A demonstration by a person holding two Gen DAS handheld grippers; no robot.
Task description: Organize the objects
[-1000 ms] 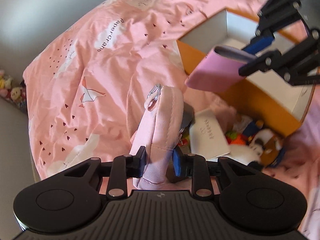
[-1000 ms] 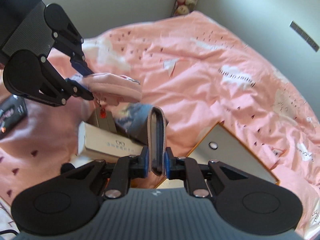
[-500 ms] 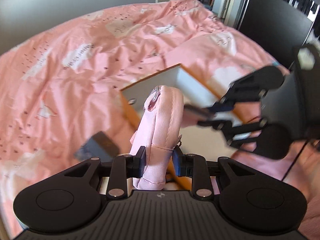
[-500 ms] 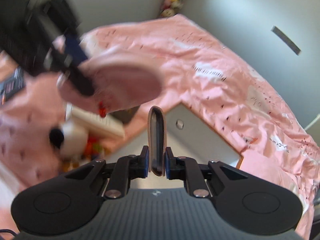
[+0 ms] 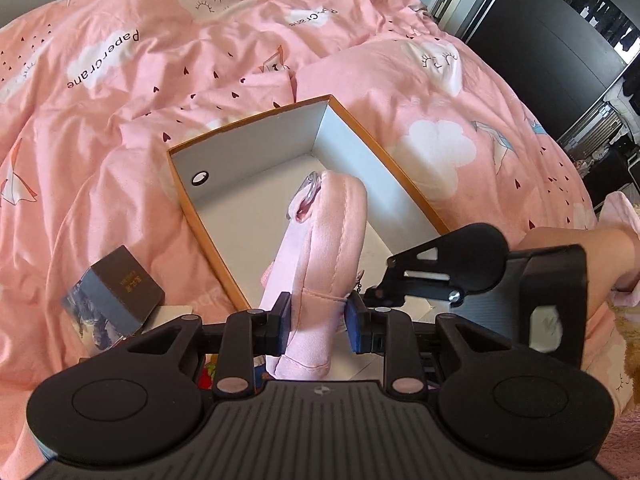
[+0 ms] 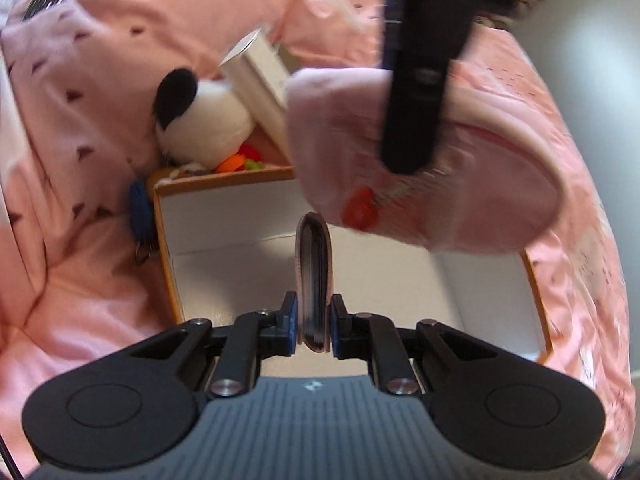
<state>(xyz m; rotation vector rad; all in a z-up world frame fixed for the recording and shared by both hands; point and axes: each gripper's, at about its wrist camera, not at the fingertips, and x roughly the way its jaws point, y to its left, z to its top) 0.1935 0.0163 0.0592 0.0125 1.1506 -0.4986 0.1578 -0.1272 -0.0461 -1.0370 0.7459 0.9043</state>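
While both fingers clamp a pink pouch (image 5: pixel 320 264) and wallet (image 6: pixel 314 280), the duvet (image 5: pixel 120 120) reads "Papercrane".

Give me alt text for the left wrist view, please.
The left gripper pinches a pink pouch above an open, empty orange box on a pink bedspread. The right gripper reaches in from the right; a small dark box lies left.

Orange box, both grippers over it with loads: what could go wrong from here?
1. The left gripper with the pink pouch and the right gripper with the slim case crowd the same orange box; they could collide or knock each other's load.
2. The pouch's red charm dangles by the case and may snag.
3. The case is pinched at one end only; it may tip on release.
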